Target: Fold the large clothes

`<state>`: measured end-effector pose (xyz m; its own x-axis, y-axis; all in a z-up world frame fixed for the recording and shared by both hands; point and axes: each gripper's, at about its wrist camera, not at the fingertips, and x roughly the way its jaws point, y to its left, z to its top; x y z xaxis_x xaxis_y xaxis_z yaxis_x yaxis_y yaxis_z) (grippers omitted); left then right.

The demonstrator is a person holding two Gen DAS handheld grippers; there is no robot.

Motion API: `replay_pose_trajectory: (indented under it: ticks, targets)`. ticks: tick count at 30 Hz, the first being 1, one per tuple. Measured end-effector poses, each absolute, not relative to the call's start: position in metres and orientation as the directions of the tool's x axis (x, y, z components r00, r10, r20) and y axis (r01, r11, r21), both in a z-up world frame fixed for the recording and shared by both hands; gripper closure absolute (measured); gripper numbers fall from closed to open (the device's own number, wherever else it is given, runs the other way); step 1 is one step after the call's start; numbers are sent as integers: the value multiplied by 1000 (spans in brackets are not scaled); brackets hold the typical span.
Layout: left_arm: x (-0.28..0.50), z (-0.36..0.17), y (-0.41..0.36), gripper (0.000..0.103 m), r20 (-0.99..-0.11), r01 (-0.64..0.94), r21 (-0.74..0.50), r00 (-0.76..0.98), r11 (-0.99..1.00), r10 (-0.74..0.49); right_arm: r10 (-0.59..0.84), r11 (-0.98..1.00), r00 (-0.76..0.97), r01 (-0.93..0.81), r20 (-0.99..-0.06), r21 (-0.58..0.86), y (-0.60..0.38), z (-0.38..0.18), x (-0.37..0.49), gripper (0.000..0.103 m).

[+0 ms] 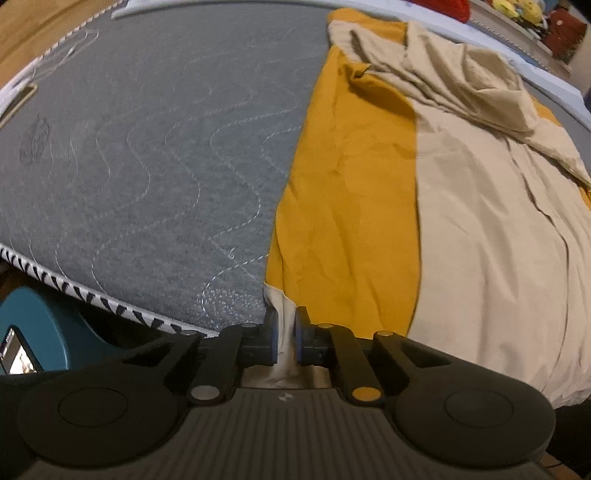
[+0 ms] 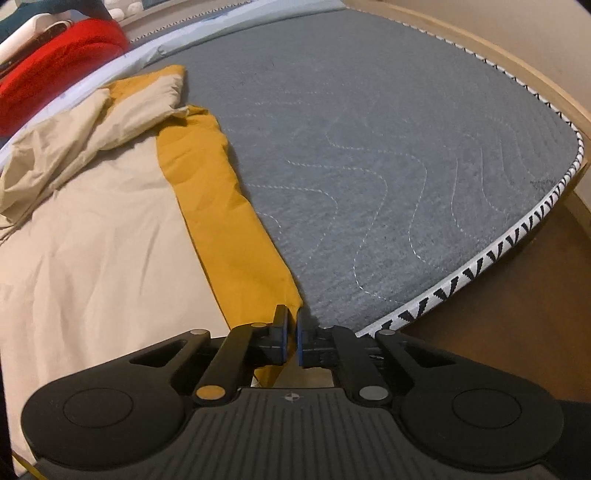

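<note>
On the grey quilted mattress lay the large cloth, beige on one face, mustard on the other, spread along the near edge with a mustard band turned up along each side. Far end was rumpled into a loose beige heap.

Left gripper: jaws closed on a beige corner of the cloth, fabric visibly pinched between the blue pads. Right gripper: jaws nearly together at the mustard corner tip; fabric seemed to pass between them, so judged it clenched on that corner, though the pinch itself was less plain than on the left.

Step in hand, by my reading: both near corners taken, fold about to be carried. Next move would call for lifting both corners together, keeping the edge taut between the hands, and carrying it away toward the far end so the near edge lands square on the far one. The rumpled heap stood in the way; it likely wants flattening first, or the fold will bunch over it.

Around: red bundle beyond the mattress's far edge, well apart from the cloth; colourful items on a far ledge, too small to name. Teal object below the mattress edge by the left gripper. Open mattress to both sides, room enough to work.
</note>
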<state>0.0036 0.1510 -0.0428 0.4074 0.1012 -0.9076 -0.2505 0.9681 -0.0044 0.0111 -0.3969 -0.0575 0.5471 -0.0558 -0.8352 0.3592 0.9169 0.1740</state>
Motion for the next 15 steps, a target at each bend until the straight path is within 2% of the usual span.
replay_pose_trajectory:
  ticks: [4, 7, 15]
  targets:
    - [-4, -20, 141, 97, -885, -196, -4, 457, 981, 88, -29, 920, 588, 333, -809, 208, -392, -39, 4, 101]
    - [-9, 11, 139, 98, -857, -141, -59, 514, 988, 22, 26, 928, 635, 272, -772, 255, -392, -13, -3, 101]
    - [-10, 95, 155, 100, -784, -66, -207, 607, 976, -125, 175, 834, 771, 215, -613, 508, -429, 64, -19, 103]
